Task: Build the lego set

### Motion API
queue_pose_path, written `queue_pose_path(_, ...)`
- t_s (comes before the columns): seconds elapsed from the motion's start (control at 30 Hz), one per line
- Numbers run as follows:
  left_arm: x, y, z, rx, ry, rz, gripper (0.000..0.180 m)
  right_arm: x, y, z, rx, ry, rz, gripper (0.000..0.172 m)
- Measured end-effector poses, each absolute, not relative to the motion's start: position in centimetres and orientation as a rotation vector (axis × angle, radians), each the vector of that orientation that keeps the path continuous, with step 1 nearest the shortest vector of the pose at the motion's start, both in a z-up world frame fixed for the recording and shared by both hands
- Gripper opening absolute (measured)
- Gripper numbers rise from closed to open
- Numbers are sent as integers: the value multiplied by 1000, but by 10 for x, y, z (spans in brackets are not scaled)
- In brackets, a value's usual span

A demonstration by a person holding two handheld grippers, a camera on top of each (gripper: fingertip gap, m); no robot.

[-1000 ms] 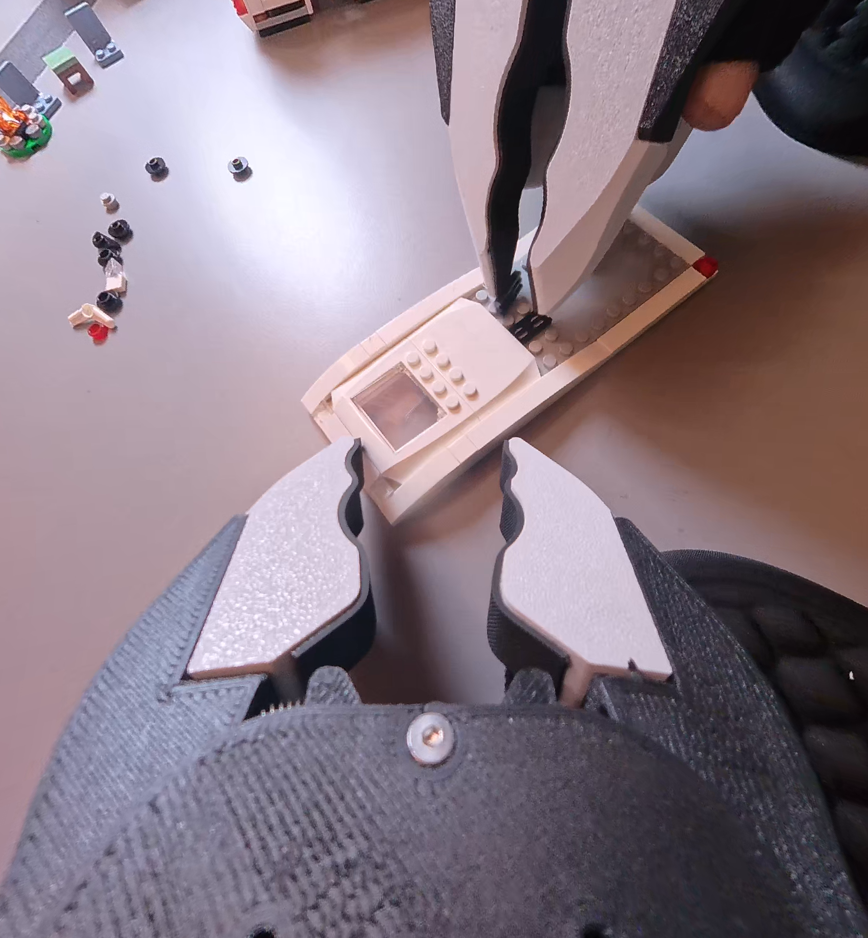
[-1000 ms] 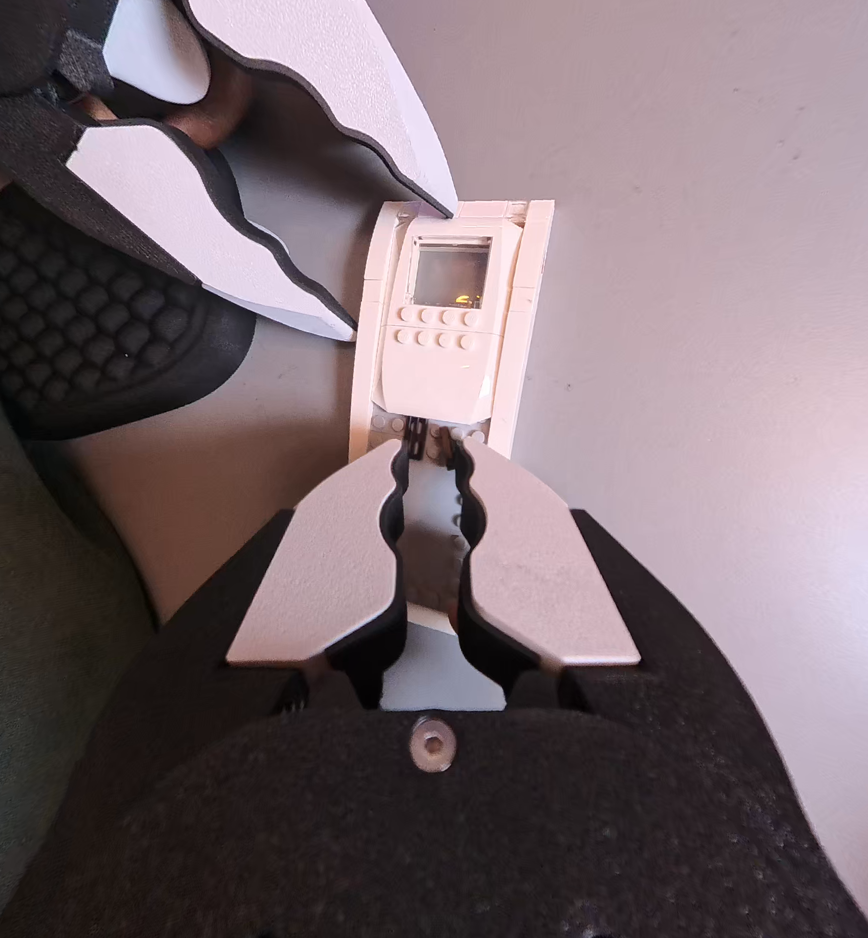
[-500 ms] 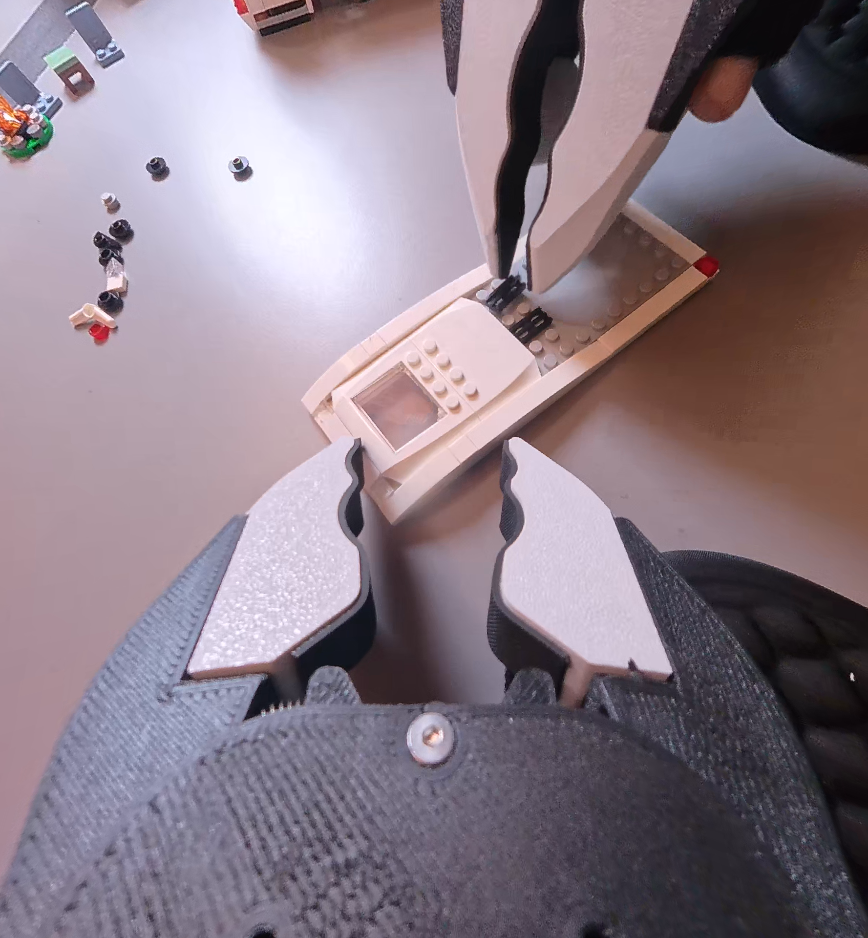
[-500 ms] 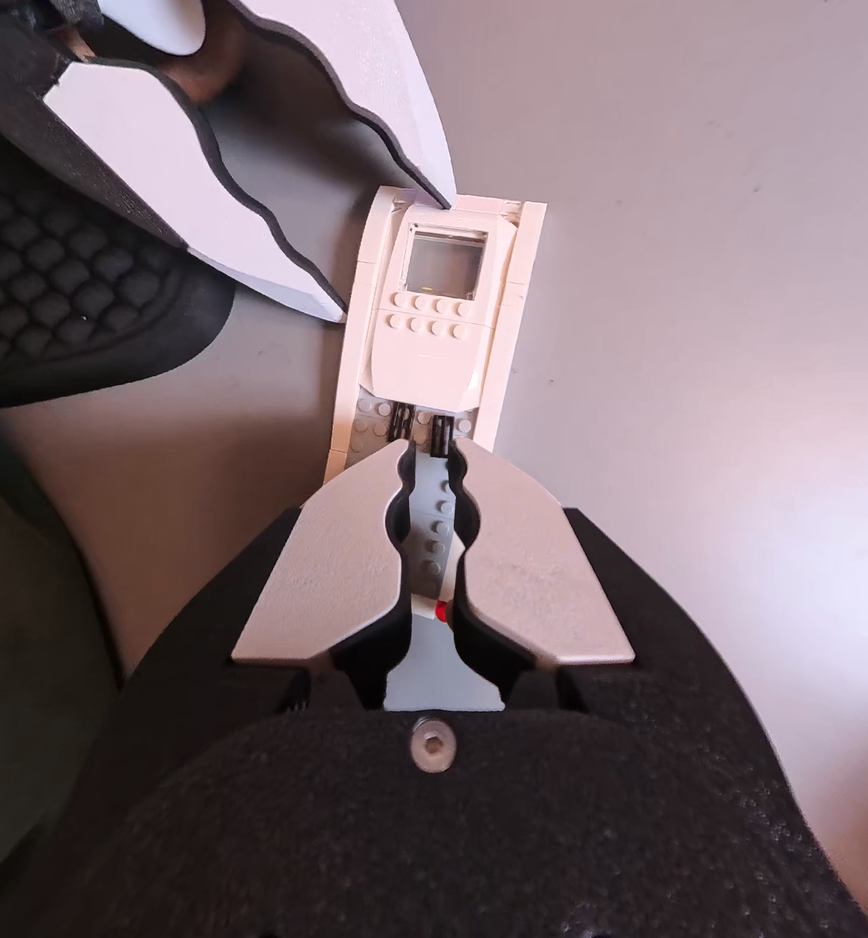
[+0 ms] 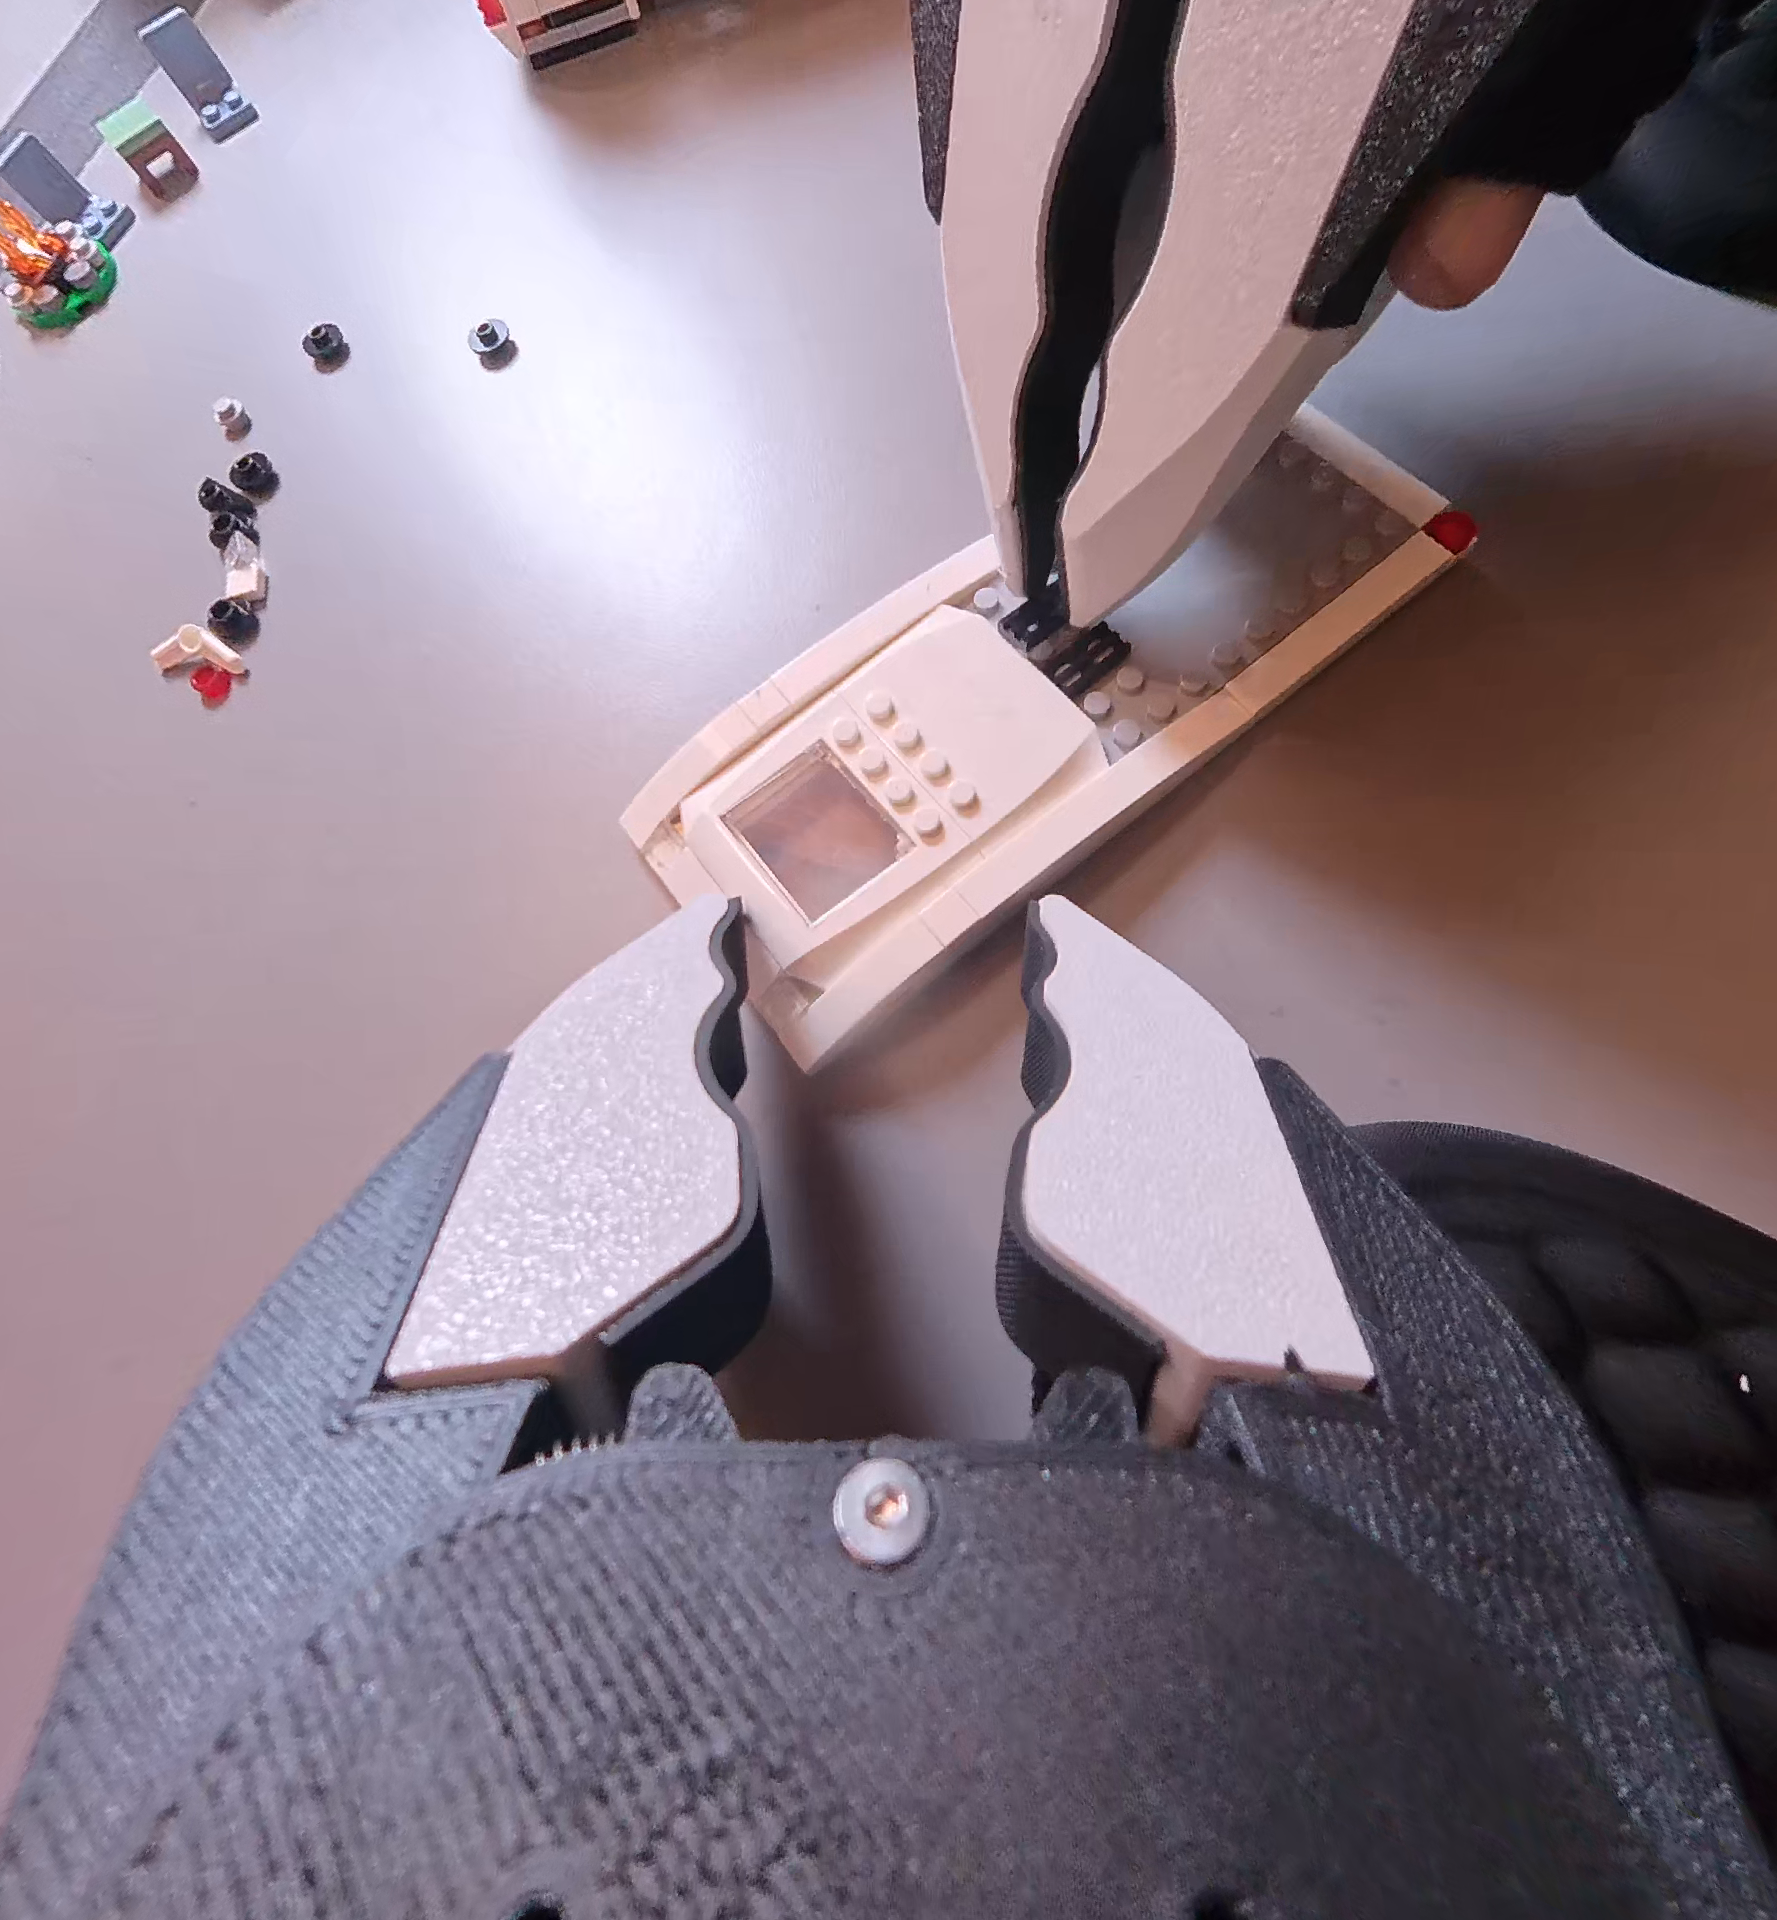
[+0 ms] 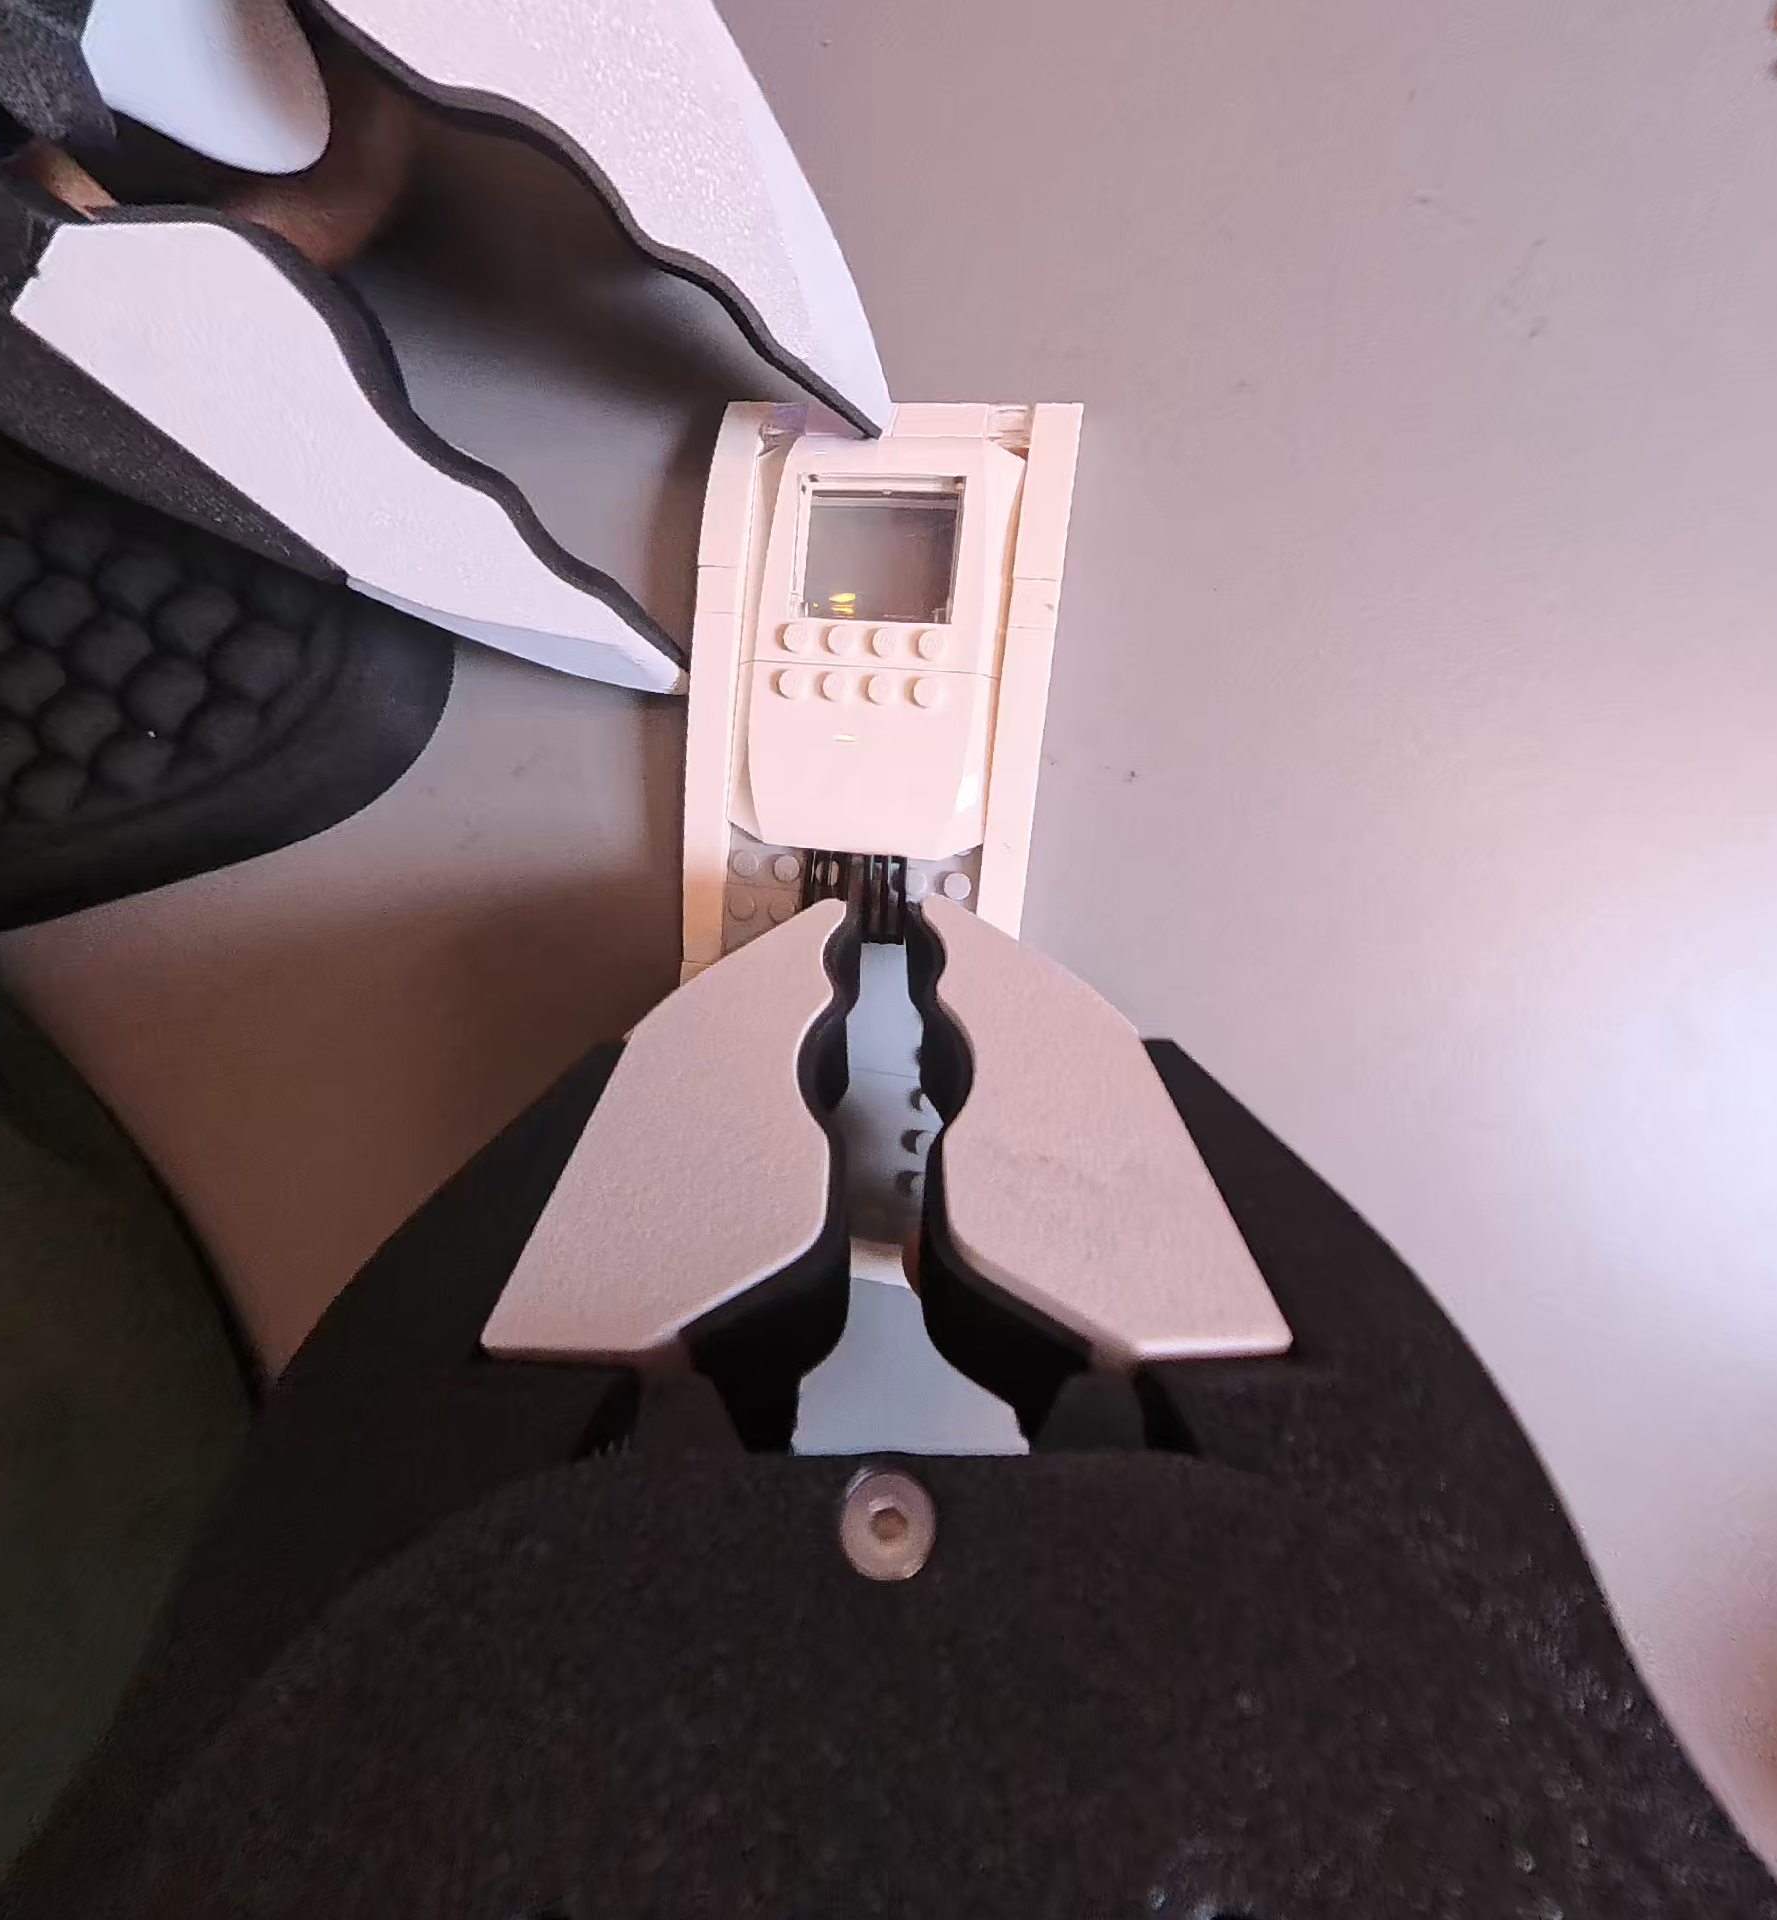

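A white brick model [image 5: 925, 790] with a clear window and a grey studded plate lies flat on the brown table [image 5: 448, 1039]. My left gripper [image 5: 879, 914] is open around the model's near end. Its left fingertip is at the corner and its right pad stands clear of the side. My right gripper [image 6: 879, 914] comes down from above in the left wrist view [image 5: 1045, 582]. It is pinched on a small black piece [image 6: 879, 894] that sits on the grey plate just behind the white sloped part. A second black piece [image 5: 1092, 660] sits beside it.
Several small loose pieces [image 5: 229, 561] lie at the left. A green base with an orange piece [image 5: 48, 270] and grey tiles are at the far left, and a red and white build [image 5: 572, 26] is at the top. A black padded thing [image 5: 1694, 1403] is at the right. The tips of one gripper are about 7 cm away from the tips of the other.
My right gripper's fingers have closed in step by step and now pinch the black piece on the grey plate. The left gripper and the model have not moved.
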State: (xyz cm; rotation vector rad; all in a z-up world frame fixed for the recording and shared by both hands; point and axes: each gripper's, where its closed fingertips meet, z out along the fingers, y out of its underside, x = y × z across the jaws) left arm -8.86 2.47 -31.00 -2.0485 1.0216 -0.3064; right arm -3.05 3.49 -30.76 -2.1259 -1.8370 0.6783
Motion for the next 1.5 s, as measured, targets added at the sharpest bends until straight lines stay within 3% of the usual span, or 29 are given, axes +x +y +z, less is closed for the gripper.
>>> queue_pose_path(0.27,-88,24,-310,-2042,1031,-294,50,-29,33,-306,-2124,-1825,676,11)
queue_pose_path(0.93,-88,23,-310,-2042,1030,-292,49,-32,32,-308,-2084,-1905,614,1)
queue_pose_path(1.5,-88,22,-310,-2040,1025,-308,50,-33,32,-310,-1972,-2097,309,0)
